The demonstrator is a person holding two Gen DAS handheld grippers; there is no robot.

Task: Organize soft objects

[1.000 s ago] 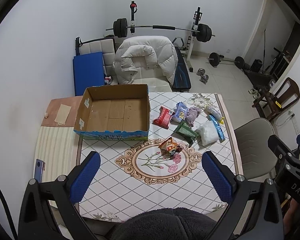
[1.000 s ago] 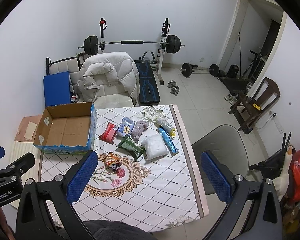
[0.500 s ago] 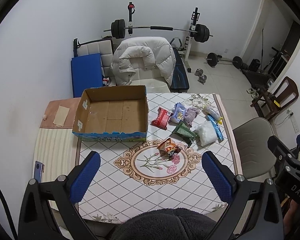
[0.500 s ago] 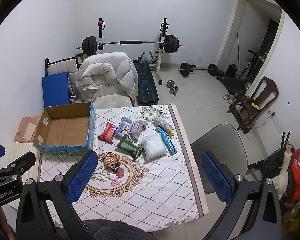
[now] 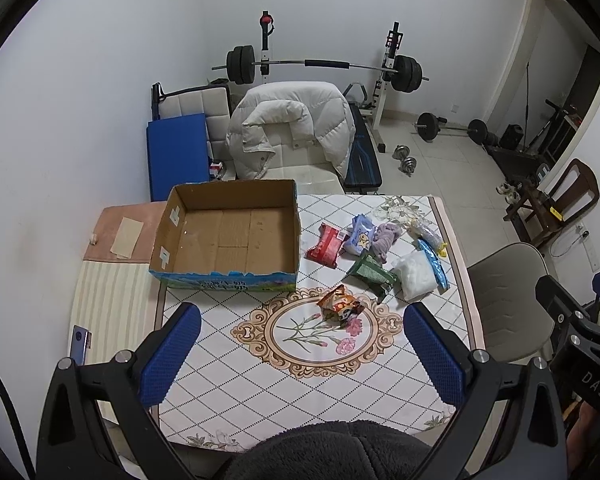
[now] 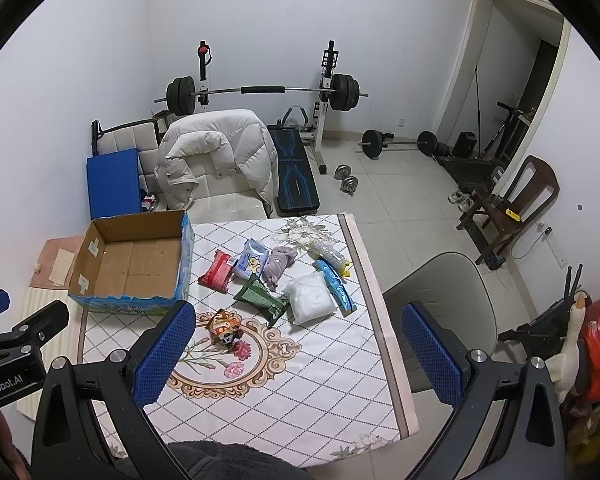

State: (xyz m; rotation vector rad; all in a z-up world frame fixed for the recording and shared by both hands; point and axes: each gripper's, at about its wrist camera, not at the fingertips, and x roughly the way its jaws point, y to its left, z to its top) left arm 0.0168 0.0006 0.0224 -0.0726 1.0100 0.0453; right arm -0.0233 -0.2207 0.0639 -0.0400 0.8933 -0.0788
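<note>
An empty cardboard box (image 5: 228, 236) (image 6: 130, 264) stands at the table's far left. Right of it lie several soft packets: a red one (image 5: 327, 241), a blue-white one (image 5: 360, 236), a purple cloth (image 5: 386, 236), a green pouch (image 5: 372, 273), a white bag (image 5: 416, 276) and an orange snack bag (image 5: 340, 305) (image 6: 224, 326) nearest me. My left gripper (image 5: 300, 350) hangs open high above the table's near half. My right gripper (image 6: 296, 354) is open too, above the table's right part. Both hold nothing.
The table (image 5: 260, 380) carries a diamond-patterned cloth with a flower medallion. A grey chair (image 6: 440, 300) stands at its right side, a chair with a white puffer jacket (image 5: 292, 128) behind it. A weight bench and barbells (image 6: 260, 92) fill the back.
Both grippers have drifted slightly, so the table sits a little lower and nearer in view. Nothing on the table has moved.
</note>
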